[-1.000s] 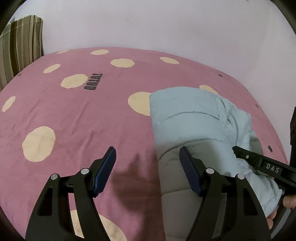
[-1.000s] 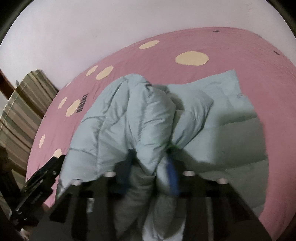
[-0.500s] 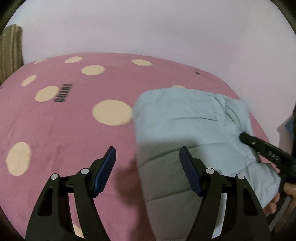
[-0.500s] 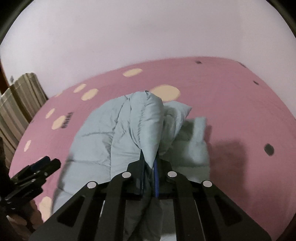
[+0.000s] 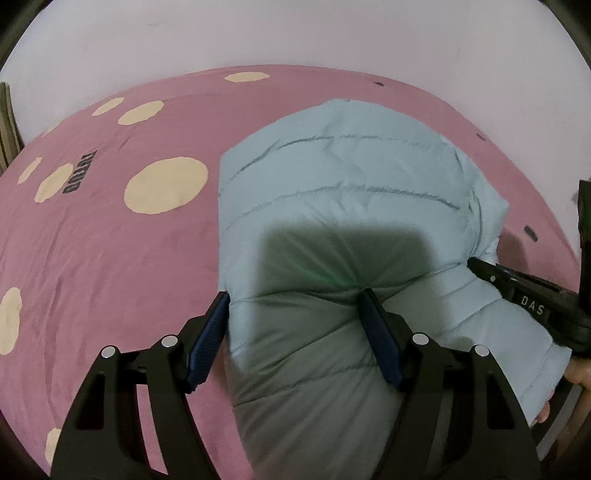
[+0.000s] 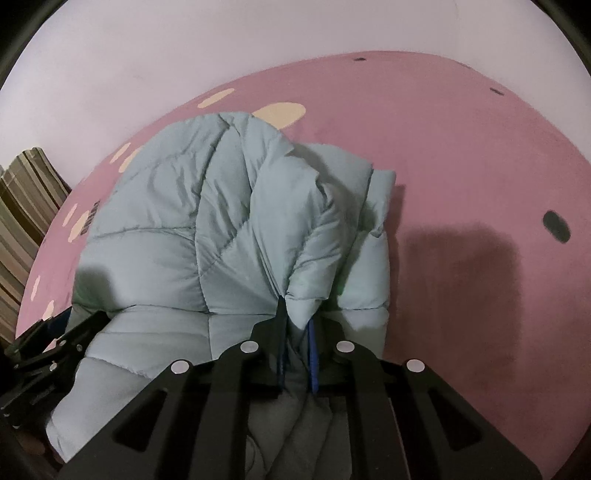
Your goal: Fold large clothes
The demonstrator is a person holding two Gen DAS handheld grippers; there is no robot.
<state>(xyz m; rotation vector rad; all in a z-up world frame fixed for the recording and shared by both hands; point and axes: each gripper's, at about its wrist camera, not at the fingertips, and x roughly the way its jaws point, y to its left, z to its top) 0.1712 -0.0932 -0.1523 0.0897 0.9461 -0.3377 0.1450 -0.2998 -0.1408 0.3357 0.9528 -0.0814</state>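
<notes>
My pink bed cover with cream dots (image 5: 110, 258) carries the pale blue quilted puffer jacket (image 5: 351, 192), bunched toward its right edge. My right hand-held gripper (image 6: 297, 332) pinches a jacket fold tight; my left hand-held gripper (image 5: 295, 325) straddles the jacket, jaws spread.

Jacket: pale blue quilted puffer jacket (image 5: 343, 177), one plain colour, stitched into puffy bands; greyer where shadow falls on it.
Bed cover: dusty pink soft bed cover (image 5: 110, 266) with cream round spots, a few small dark dots and a dark printed word.
Wall: plain pale lilac-white wall (image 5: 295, 33).
Cushion: striped cushion (image 6: 26, 206) in brown, olive and cream.
Left gripper (image 5: 293, 325): black frame, dark blue ribbed pads, silver rivets.
Right gripper (image 6: 297, 325): black frame, blue pads, silver rivets.
</notes>
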